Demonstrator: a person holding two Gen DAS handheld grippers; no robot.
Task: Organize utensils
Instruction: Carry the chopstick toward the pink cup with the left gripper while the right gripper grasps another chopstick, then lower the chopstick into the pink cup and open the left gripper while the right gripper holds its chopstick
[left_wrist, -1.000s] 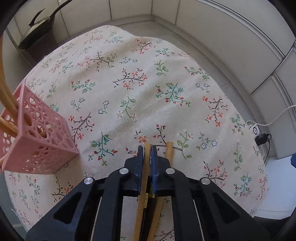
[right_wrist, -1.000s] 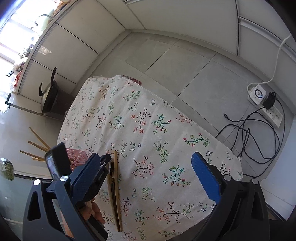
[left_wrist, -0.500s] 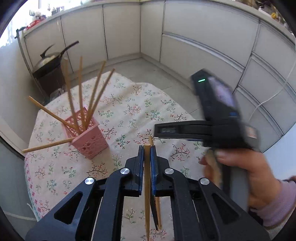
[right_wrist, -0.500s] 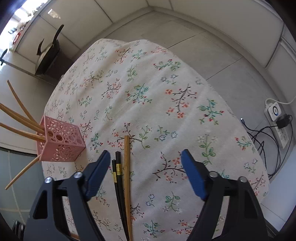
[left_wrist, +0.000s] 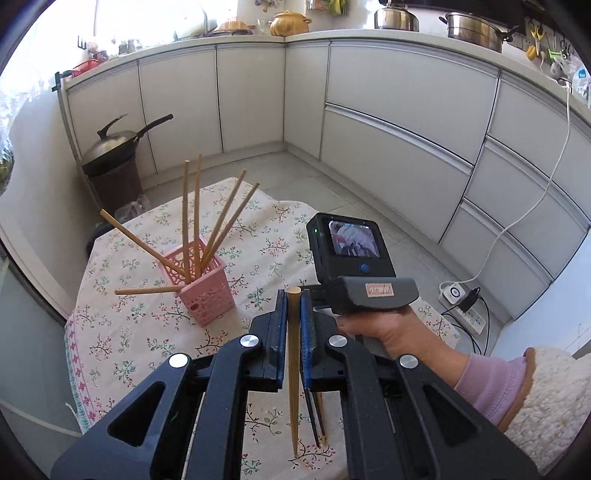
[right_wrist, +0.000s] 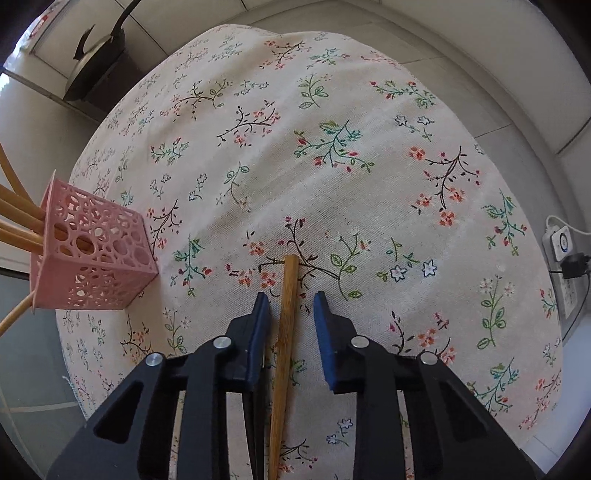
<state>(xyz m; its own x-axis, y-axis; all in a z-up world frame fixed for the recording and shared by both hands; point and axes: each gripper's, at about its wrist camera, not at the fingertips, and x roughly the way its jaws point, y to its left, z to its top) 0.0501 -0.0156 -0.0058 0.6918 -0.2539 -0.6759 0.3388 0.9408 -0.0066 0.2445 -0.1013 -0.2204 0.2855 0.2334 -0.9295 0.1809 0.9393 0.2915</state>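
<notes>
Left gripper: the left gripper is clamped on a wooden chopstick, held upright above the table, thick end up between the blue pads and thin tip hanging just over the cloth.
Right gripper: the right gripper has its fingers apart, low over the cloth, straddling a second wooden chopstick that lies flat between them, touching neither pad. In the left wrist view the right hand grips this tool's handle just right of the left gripper.
Edges: the tablecloth hangs over the table's rim; its near edge runs close below the left gripper. The basket sits near the left side of the table.
Open room: a wide stretch of cloth lies ahead of the right gripper, with only the basket off to the left.
Basket: a pink perforated basket stands upright, holding wooden chopsticks fanned out at mixed angles; one pokes sideways through its wall.
Loose on cloth: dark chopsticks lie beside the one between the right fingers, partly hidden by the grippers.
Room: white cabinets wrap the corner, pots on the counter, a lidded pan on a dark stand, a power strip on the tiled floor.
</notes>
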